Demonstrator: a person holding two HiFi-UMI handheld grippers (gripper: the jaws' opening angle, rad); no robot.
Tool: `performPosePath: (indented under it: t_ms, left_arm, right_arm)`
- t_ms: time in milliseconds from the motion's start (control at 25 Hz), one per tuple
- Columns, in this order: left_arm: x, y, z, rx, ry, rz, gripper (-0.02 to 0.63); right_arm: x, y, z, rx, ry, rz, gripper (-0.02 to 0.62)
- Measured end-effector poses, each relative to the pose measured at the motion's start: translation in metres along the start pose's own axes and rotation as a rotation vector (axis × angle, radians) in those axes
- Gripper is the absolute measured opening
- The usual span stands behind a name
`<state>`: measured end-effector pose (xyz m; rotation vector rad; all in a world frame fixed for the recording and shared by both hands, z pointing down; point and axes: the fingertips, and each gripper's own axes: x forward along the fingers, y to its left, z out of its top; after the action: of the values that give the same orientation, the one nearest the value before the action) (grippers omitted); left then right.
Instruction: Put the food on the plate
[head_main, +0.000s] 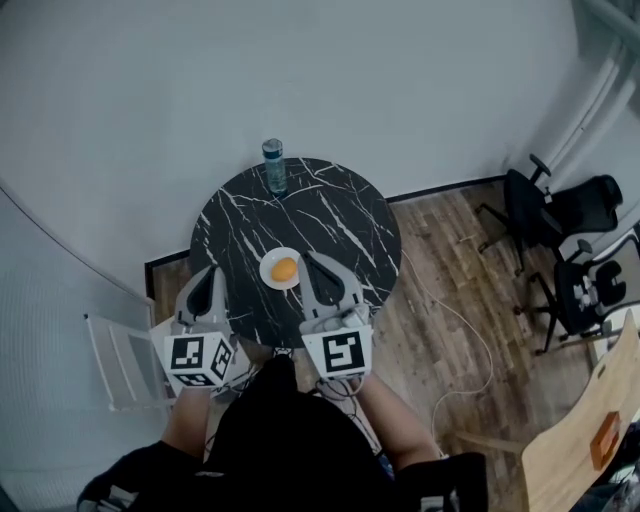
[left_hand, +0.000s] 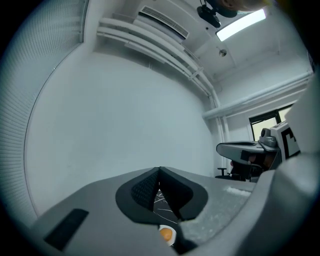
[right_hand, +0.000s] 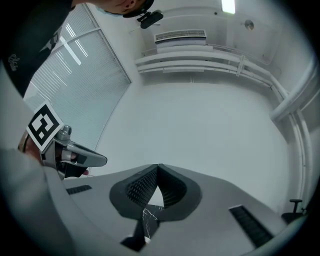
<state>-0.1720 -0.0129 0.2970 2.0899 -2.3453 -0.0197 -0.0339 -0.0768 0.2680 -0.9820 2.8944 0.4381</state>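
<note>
An orange piece of food (head_main: 284, 269) lies on a small white plate (head_main: 270, 276) near the front edge of the round black marble table (head_main: 330, 215). My left gripper (head_main: 207, 279) is held raised at the plate's left, and my right gripper (head_main: 318, 265) at its right. Both point level toward the wall, away from the food. In the left gripper view the jaws (left_hand: 160, 171) meet at the tips with nothing between them, and the food (left_hand: 166, 233) peeks out below them. In the right gripper view the jaws (right_hand: 158, 167) also meet at the tips, with nothing held.
A blue-green bottle (head_main: 274, 166) stands at the table's far edge. Black office chairs (head_main: 565, 240) stand at the right on the wooden floor, with a cable (head_main: 450, 310) trailing across it. A white frame (head_main: 118, 362) sits at the left and a wooden chair (head_main: 585, 445) at the lower right.
</note>
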Motion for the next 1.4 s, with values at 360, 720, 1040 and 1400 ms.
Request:
performPosePath:
  t_ms: [360,720,1040,1400]
  left_arm:
    - [-0.013,-0.007,0.004,0.015,-0.016,0.012,0.0]
    - [-0.017,-0.016,-0.001,0.044,-0.008,0.016,0.0]
    - [-0.015,-0.025,-0.004,0.072,-0.004,0.001,0.0]
    - [-0.012,-0.028,-0.004,0.07,0.0,-0.008,0.0]
  right_arm:
    - [-0.012,0.003,0.008,-0.025,-0.016,-0.013,-0.004]
    - [-0.025,-0.005,0.01,-0.014,-0.021,-0.039,-0.005]
    - [-0.026,-0.008,0.009,-0.021,-0.022,-0.045,-0.005]
    - [-0.025,-0.008,0.007,-0.023,-0.011,-0.038,-0.005]
